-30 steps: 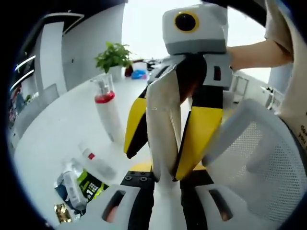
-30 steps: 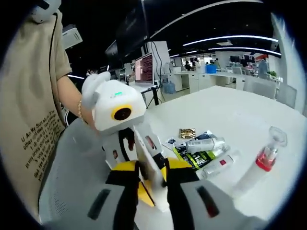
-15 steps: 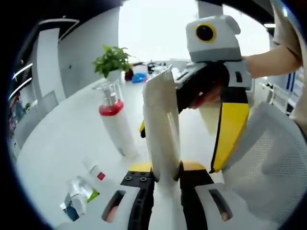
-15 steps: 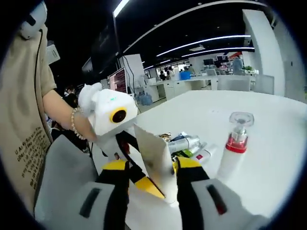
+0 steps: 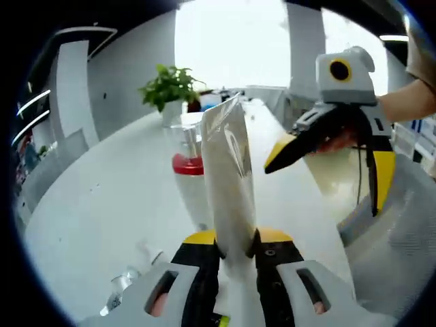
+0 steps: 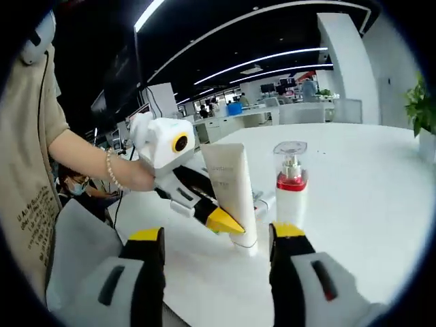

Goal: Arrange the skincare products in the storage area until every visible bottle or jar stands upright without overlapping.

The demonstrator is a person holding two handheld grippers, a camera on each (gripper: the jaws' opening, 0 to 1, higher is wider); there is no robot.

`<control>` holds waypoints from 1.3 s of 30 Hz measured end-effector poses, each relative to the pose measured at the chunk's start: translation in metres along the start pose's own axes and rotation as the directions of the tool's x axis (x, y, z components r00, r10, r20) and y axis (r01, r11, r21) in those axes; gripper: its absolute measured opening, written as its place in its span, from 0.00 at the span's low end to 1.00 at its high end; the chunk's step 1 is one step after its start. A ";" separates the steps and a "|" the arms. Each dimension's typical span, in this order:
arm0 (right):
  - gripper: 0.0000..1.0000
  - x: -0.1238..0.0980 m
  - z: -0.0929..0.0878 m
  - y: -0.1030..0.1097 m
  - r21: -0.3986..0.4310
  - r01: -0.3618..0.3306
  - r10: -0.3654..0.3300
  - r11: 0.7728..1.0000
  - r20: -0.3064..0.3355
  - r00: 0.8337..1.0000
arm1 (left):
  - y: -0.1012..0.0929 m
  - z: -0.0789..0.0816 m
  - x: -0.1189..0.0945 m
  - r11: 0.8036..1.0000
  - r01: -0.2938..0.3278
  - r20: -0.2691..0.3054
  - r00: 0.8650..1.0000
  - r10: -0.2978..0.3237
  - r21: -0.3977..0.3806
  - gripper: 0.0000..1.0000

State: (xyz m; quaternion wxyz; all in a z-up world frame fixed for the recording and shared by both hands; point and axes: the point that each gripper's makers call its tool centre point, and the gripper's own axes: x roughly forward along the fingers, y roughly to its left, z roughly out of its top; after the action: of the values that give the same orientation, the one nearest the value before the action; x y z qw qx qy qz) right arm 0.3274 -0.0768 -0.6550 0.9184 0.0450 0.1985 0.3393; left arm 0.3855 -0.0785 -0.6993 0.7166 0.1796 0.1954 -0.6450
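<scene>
A white squeeze tube [image 5: 228, 170] stands cap-down on the white table [image 6: 354, 204], and my left gripper [image 5: 236, 240] is shut on its lower part. In the right gripper view the same tube [image 6: 235, 191] rises beside a pump bottle [image 6: 291, 184] with a red collar and clear cap, which stands upright. The left gripper [image 6: 233, 225] reaches in there from the left, one yellow tip against the tube. My right gripper [image 6: 218, 235] stands open a little in front of the tube, touching nothing. In the left gripper view the right gripper [image 5: 320, 187] hangs open at the right, and the pump bottle [image 5: 187, 170] stands just behind the tube.
A small tube and some packets [image 5: 126, 283] lie flat on the table near its front edge. A potted plant [image 5: 170, 85] stands at the far end. A white mesh chair [image 5: 402, 259] is close to the table edge, and a person's hand [image 6: 129, 174] holds the left gripper.
The right gripper let go of the tube and drew back, jaws wide. The left gripper kept hold and brought the tube upright onto the table beside the pump bottle.
</scene>
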 end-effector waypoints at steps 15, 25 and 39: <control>0.73 -0.015 -0.003 -0.019 0.039 0.076 -0.077 0.996 0.019 0.997 | 0.038 0.006 0.009 1.000 -0.015 0.012 1.000 0.015 -0.012 0.15; 0.73 -0.016 -0.004 -0.020 0.055 0.084 -0.085 0.995 0.023 0.996 | 0.044 0.006 0.012 1.000 -0.005 0.007 1.000 0.005 -0.005 0.16; 0.74 -0.018 0.004 -0.019 0.043 0.081 -0.082 0.996 0.020 0.996 | 0.044 0.015 0.008 0.998 -0.029 0.013 0.999 0.030 -0.052 0.31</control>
State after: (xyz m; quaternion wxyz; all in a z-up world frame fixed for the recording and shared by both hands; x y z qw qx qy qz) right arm 0.3283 -0.1028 -0.6497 0.9324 0.0600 0.1974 0.2967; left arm 0.4309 -0.0885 -0.6900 0.7319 0.1594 0.2044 -0.6302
